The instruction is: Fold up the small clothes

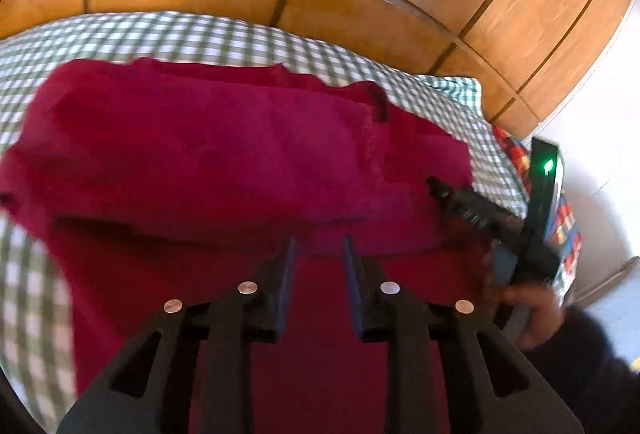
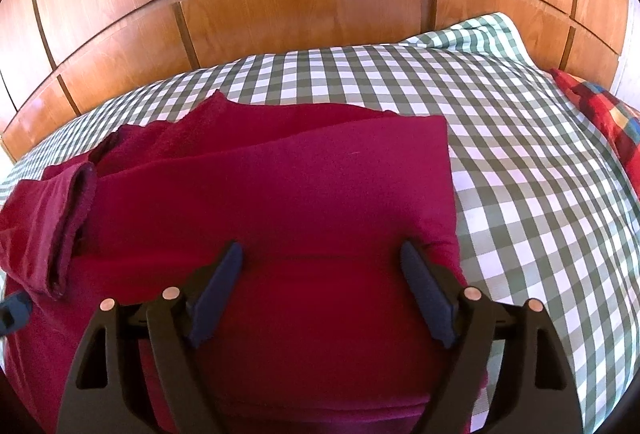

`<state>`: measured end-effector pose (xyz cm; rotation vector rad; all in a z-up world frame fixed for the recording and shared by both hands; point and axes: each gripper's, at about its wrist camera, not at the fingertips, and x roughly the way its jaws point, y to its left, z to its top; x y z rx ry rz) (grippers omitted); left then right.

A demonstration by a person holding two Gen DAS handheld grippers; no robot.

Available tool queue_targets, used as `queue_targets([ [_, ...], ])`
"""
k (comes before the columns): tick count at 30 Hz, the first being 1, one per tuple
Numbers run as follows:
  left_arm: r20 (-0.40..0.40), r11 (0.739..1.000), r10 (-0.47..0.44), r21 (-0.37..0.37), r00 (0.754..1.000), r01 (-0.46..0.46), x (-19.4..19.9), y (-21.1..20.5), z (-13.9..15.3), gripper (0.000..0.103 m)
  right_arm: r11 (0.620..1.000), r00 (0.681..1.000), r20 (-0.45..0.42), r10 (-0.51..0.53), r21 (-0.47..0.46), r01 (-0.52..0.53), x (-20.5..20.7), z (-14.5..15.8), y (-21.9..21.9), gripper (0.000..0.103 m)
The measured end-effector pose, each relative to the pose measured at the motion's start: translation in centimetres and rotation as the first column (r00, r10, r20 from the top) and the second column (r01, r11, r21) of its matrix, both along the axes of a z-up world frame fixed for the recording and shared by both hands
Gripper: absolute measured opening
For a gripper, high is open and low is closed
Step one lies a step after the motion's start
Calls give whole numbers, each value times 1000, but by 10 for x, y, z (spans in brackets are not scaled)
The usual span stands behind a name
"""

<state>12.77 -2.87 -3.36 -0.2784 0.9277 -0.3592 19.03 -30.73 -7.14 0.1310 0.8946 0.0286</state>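
The dark red garment [image 2: 280,194] lies partly folded on the checked bedspread [image 2: 520,154] right ahead of both tools, left gripper [image 1: 319,246] narrowly parted, right gripper [image 2: 320,254] spread wide over its near edge, so probably mid-fold, next needing a pinch on that edge.
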Motion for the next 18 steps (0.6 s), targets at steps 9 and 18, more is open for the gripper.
queue_targets([
  [9,10,976,215,19,976,-216,-10,75,-10,22,843,956,-8,294,474,-255,-7,35,60,75],
  [18,-32,950,312,-3,949,-313,-1,103,-30,22,870,930,-12,368,358,-339,-2,65,107,5],
])
